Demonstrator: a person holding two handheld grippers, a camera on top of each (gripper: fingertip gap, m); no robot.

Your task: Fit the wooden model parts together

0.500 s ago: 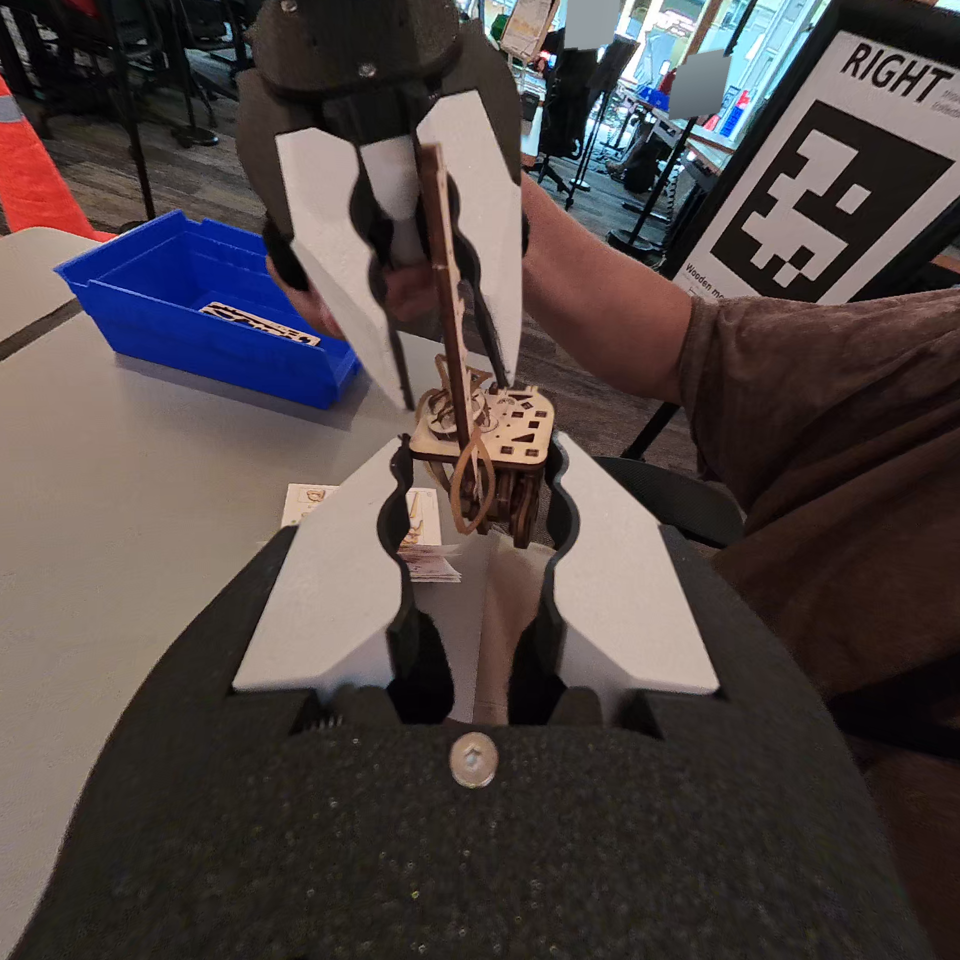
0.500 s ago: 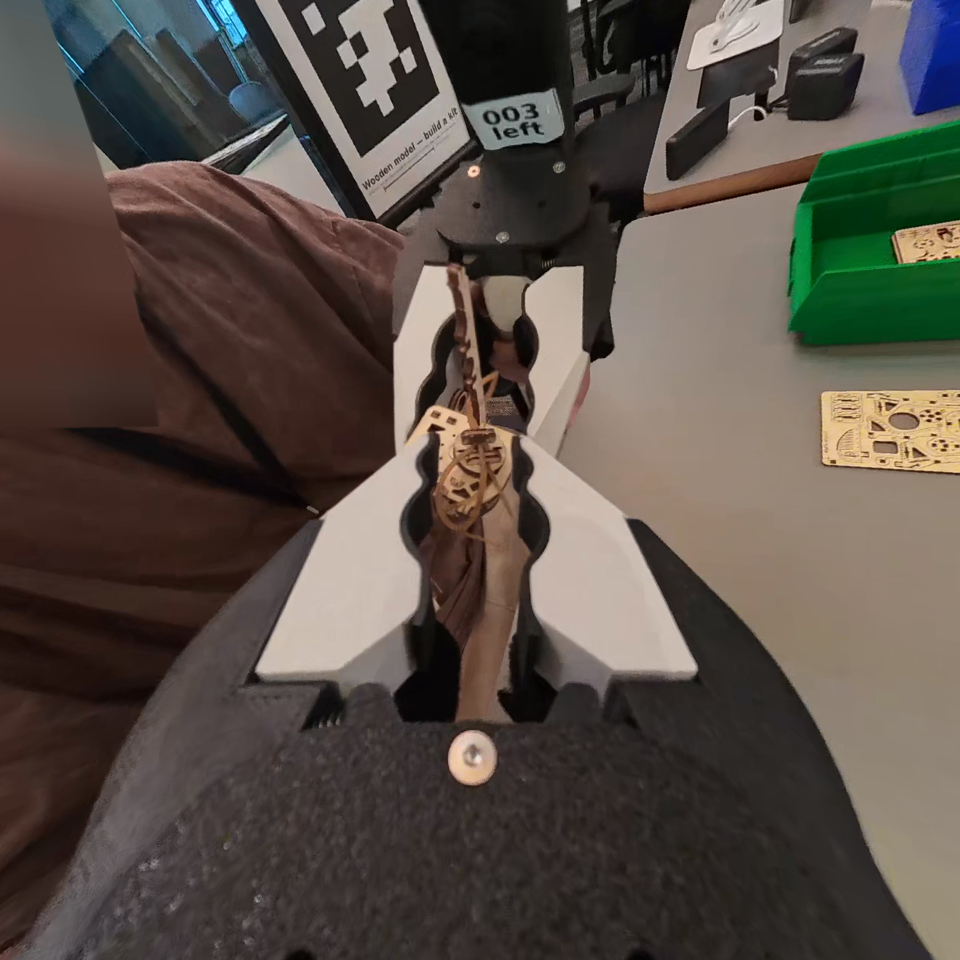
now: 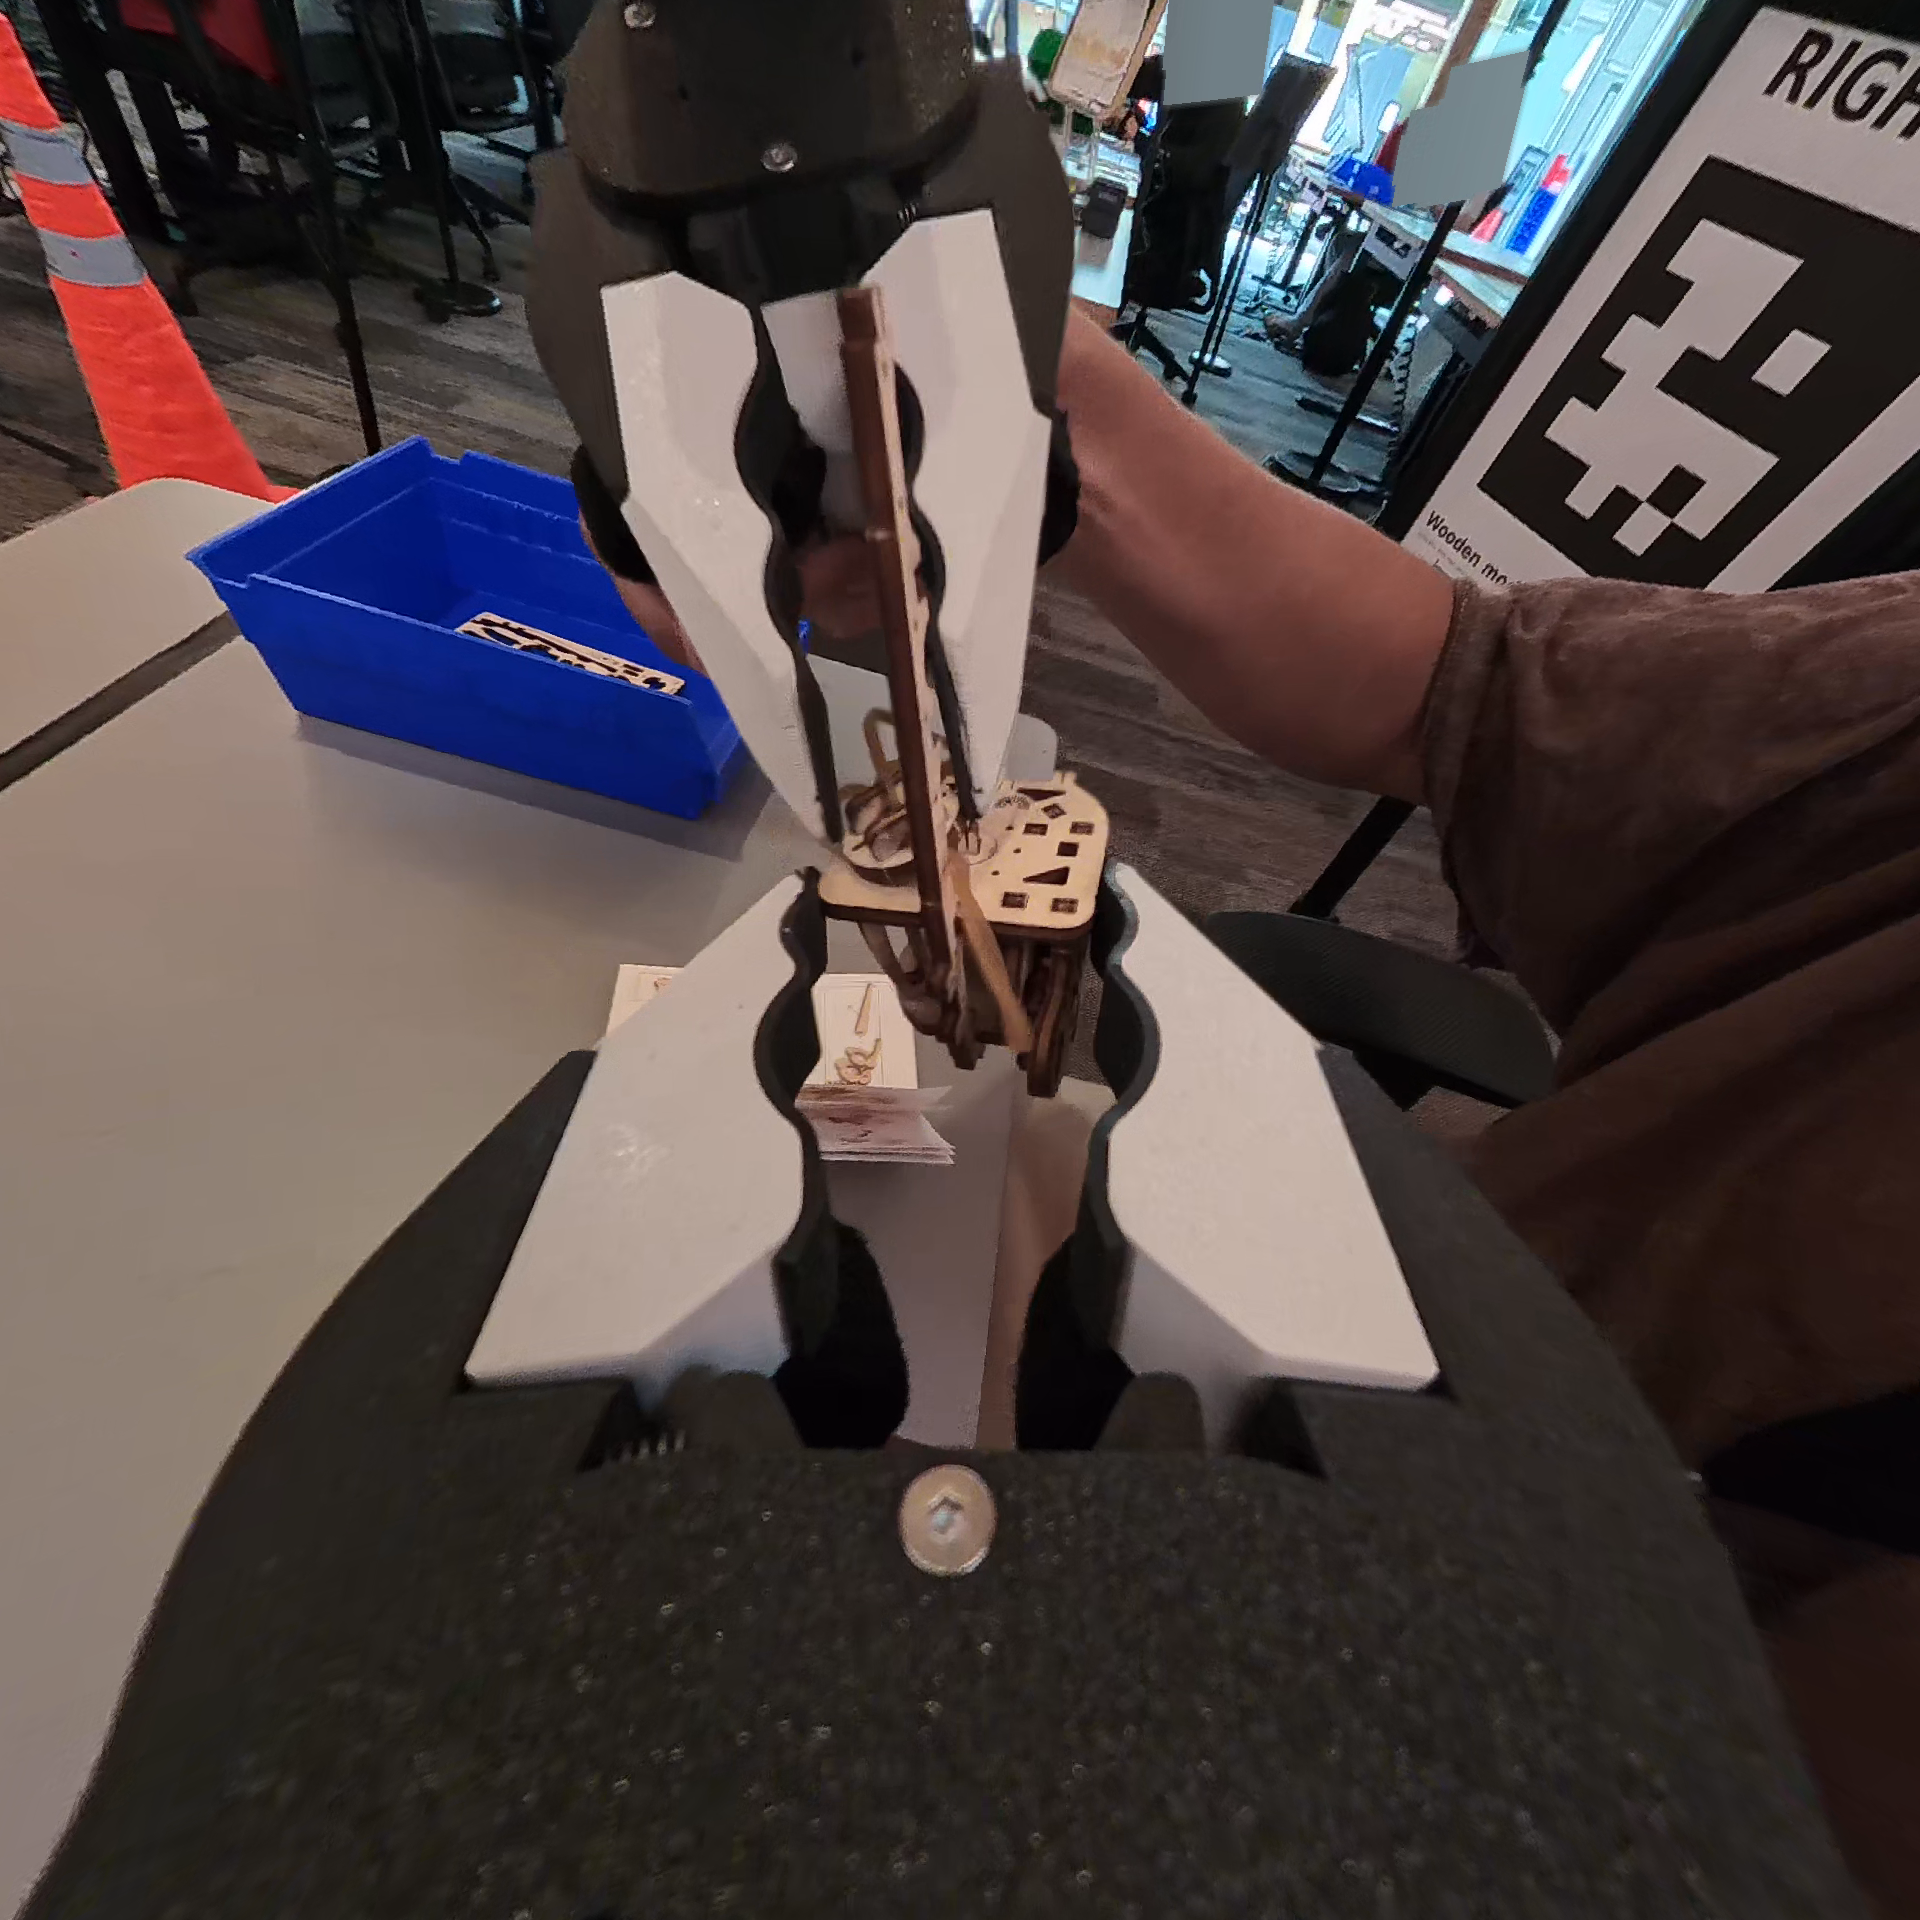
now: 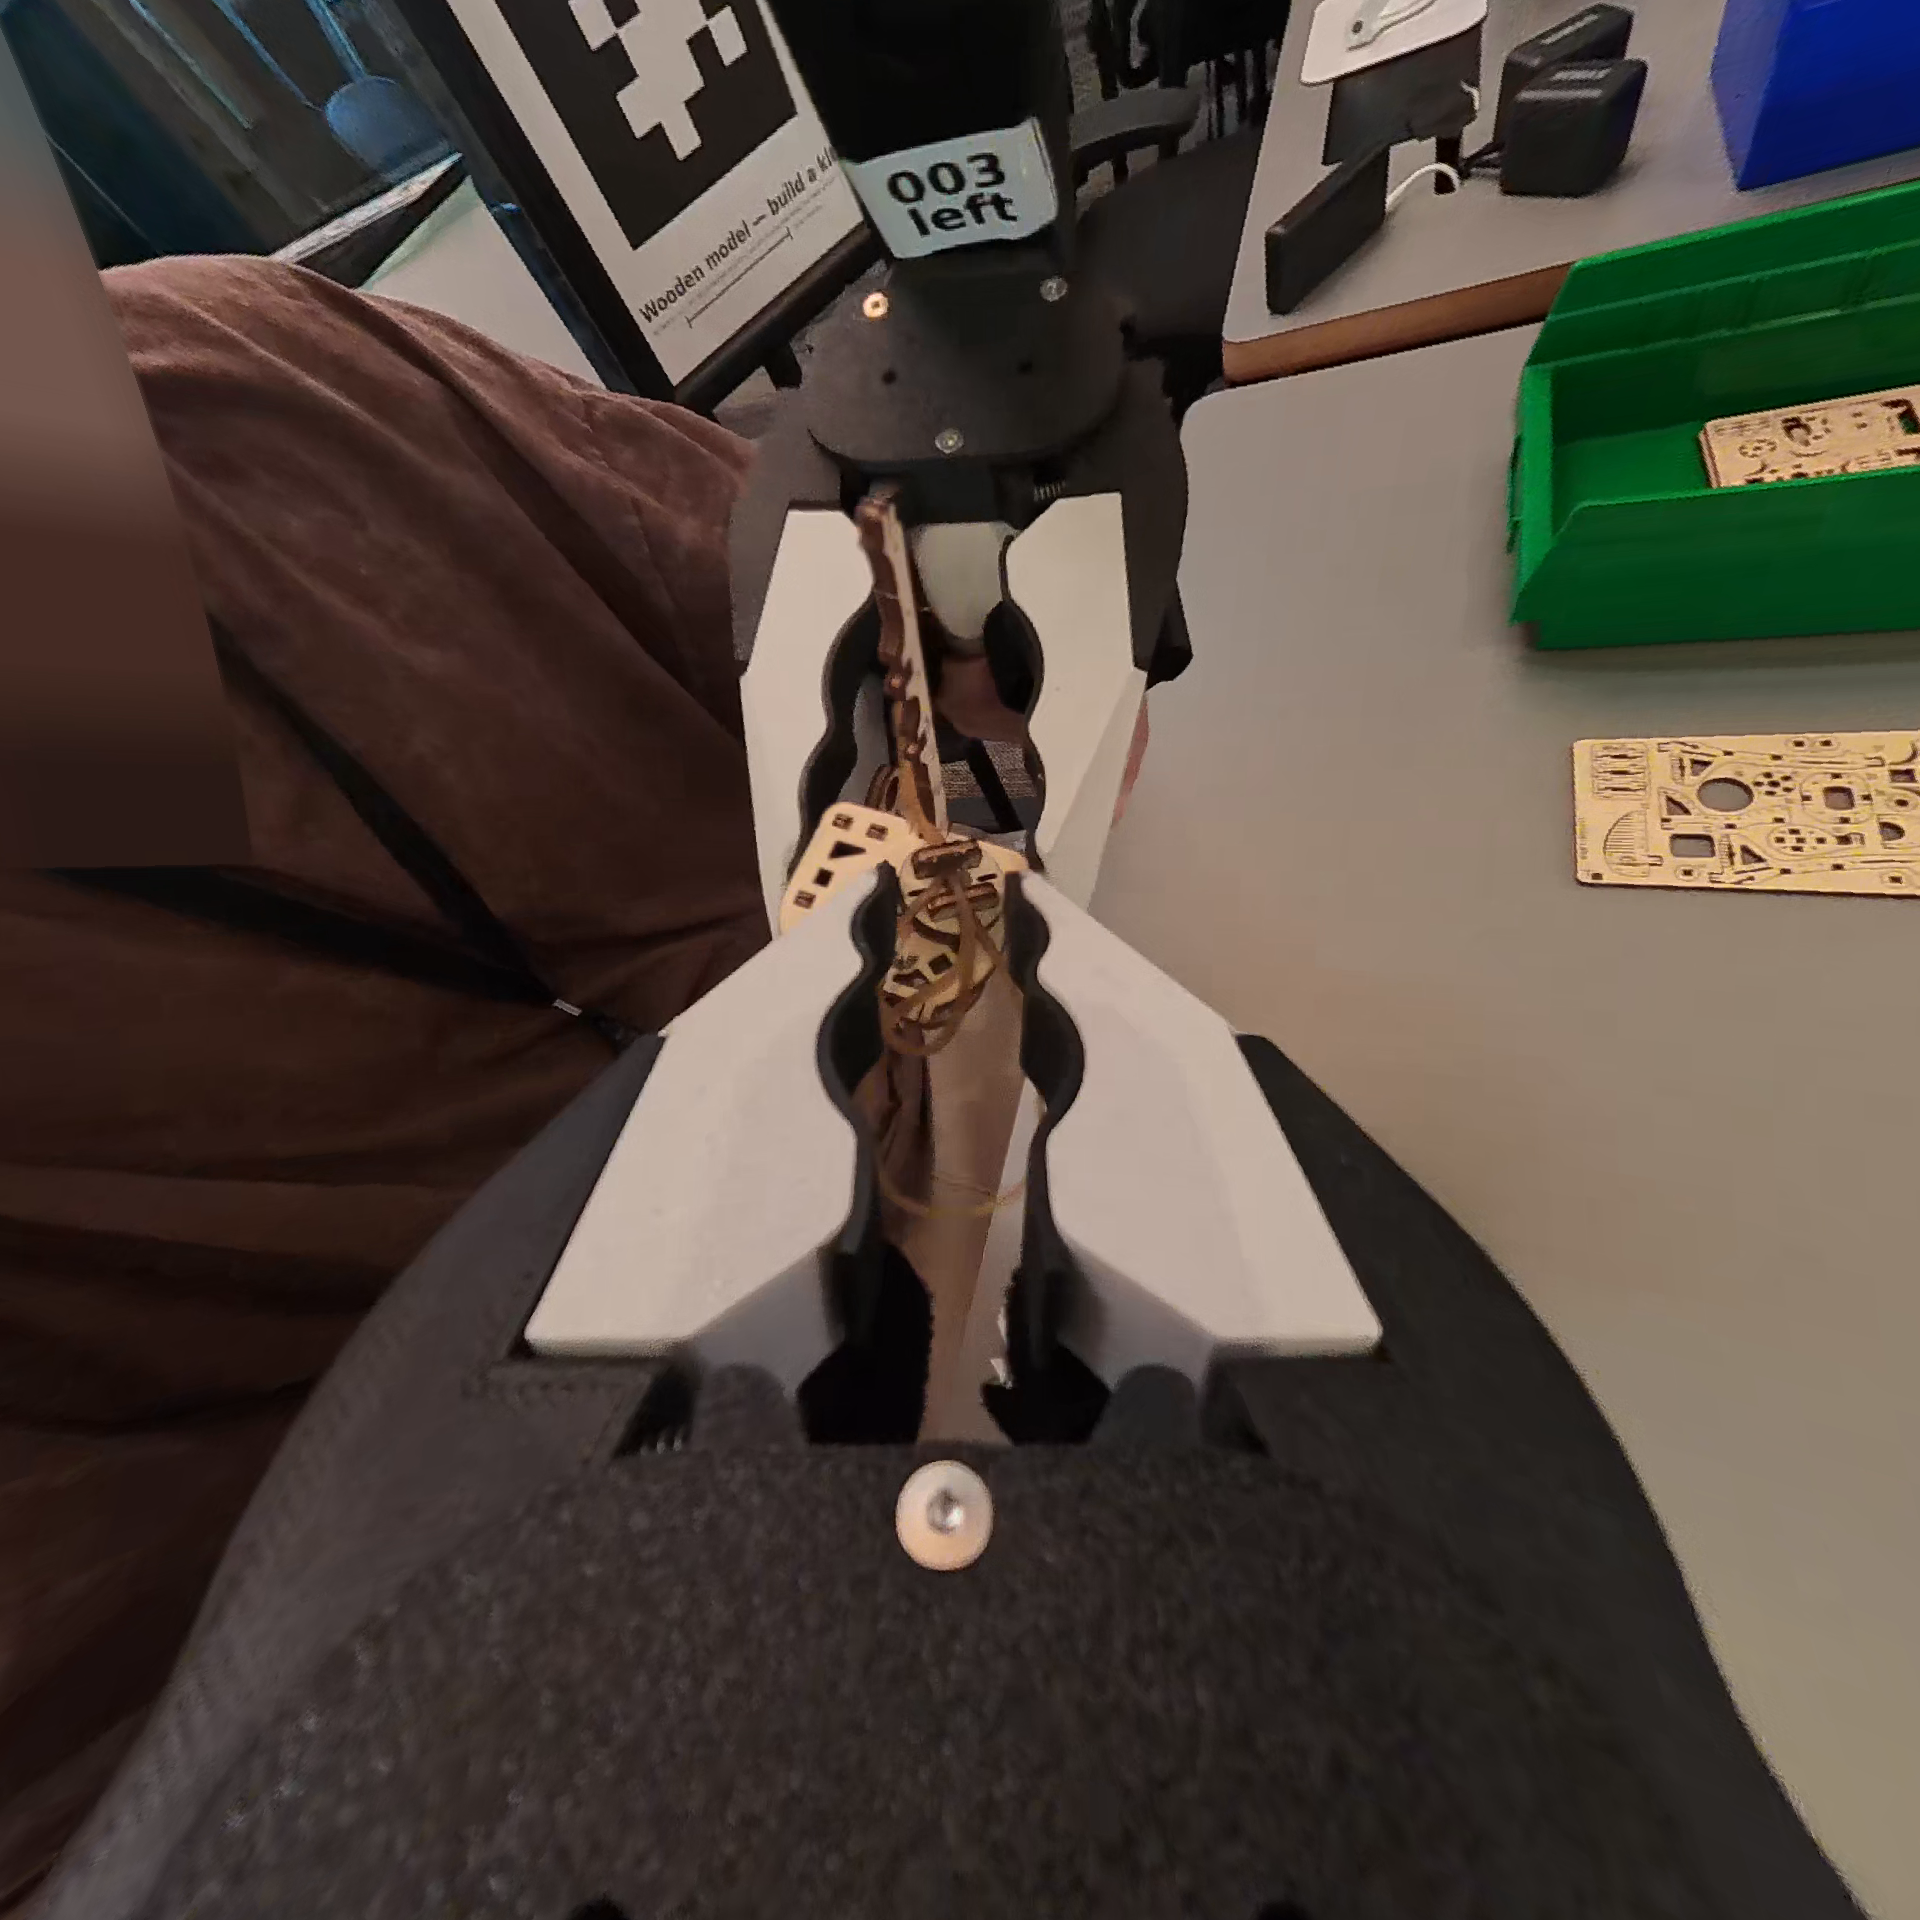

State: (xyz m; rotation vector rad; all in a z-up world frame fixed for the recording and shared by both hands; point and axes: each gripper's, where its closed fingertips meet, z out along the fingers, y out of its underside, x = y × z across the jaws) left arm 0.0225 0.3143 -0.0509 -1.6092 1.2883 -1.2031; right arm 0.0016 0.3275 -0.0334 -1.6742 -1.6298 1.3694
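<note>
Seating the wooden strip [image 3: 883, 499] into the top of the wooden model [image 3: 1039, 862], both held aloft just past the table [image 3: 312, 1039] edge nearest the person, above a small booklet [image 3: 883, 1127]. Clamping the model across its 2 sides with the left gripper [image 3: 961, 904]; pinching the strip's looped lower end with the right gripper [image 4: 951, 883], jaws drawn in narrow (exact contact partly hidden by the fingers). Judging from the strip's slight lean against the top plate: straighten first, then press along the strip's own length, never sideways. Brace the left side firm as an anvil. Push gently, since such thin plywood would probably snap under a twist. Check for a flush seat at the slot before letting go with either of the 2 grips
</note>
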